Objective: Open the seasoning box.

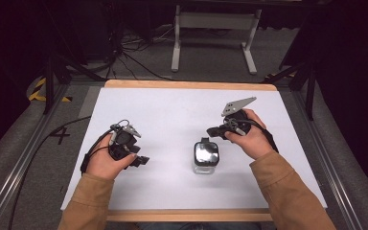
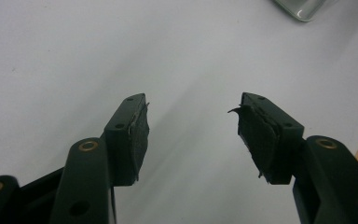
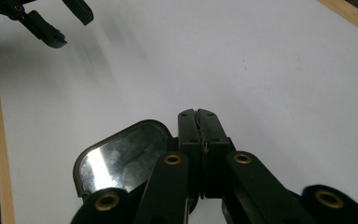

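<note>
- Left gripper view: left gripper (image 2: 189, 128) jaws spread wide, nothing between the pads (image 2: 140, 140), only bare white table (image 2: 74, 56) under them.
- Pad liner on one jaw is frayed and peeling at its tip.
- Corner of the jar (image 2: 303, 8) shows at the top edge of that view, well apart from the jaws.
- Right gripper view: right gripper (image 3: 199, 116) jaws pressed together, pads touching, nothing pinched.
- Jar (image 3: 121, 156) sits just beside those jaws; shiny reflective lid with a dark rim. Contact with the jaws: cannot tell.
- Left gripper (image 3: 60, 28) shows far off in the top corner of the same view, jaws apart.
- High view: jar (image 1: 205, 155) stands upright on the table (image 1: 172, 110), near the front-middle, clear body, dark-rimmed top.
- Right gripper (image 1: 214, 131) is just behind and to the right of the jar, tips pointing left, grey plate (image 1: 238, 105) on top, held in the right hand (image 1: 251, 139).
- Left gripper (image 1: 141, 160) is to the left of the jar, apart from it, tips pointing toward it, held in the left hand (image 1: 106, 160).
- Both forearms in tan sleeves (image 1: 287, 191).
</note>
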Tool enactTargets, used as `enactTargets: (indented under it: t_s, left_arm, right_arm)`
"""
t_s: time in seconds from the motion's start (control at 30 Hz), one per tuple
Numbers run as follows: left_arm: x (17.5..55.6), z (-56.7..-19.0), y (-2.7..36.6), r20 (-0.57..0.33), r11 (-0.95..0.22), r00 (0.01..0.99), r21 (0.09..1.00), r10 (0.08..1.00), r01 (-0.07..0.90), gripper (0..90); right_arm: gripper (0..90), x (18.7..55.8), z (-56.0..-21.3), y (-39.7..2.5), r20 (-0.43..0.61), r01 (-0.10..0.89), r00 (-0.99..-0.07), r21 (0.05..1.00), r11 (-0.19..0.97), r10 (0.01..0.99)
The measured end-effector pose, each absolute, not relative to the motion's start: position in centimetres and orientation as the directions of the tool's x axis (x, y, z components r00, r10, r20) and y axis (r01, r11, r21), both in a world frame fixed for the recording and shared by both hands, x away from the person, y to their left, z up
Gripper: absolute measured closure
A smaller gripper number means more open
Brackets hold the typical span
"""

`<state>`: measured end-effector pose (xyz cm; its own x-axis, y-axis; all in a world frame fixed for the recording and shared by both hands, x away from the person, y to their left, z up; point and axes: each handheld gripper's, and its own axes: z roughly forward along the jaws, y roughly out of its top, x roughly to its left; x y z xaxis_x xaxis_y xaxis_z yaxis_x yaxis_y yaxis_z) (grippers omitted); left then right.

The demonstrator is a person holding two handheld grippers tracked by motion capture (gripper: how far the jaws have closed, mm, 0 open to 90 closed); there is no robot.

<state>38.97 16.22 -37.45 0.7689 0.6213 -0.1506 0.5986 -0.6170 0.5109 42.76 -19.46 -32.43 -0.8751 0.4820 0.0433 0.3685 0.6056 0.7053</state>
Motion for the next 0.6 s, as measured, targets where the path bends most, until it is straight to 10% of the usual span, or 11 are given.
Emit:
enactTargets:
  t_s: [0.6]
  left_arm:
    - [39.1, -37.7, 16.3, -0.154, -0.621, 0.773, 0.508, 0.616, 0.596, 42.9]
  right_arm:
    - [90.0, 44.0, -33.3, -18.5, 0.035, 0.388, -0.878, 0.637, 0.666, 0.478]
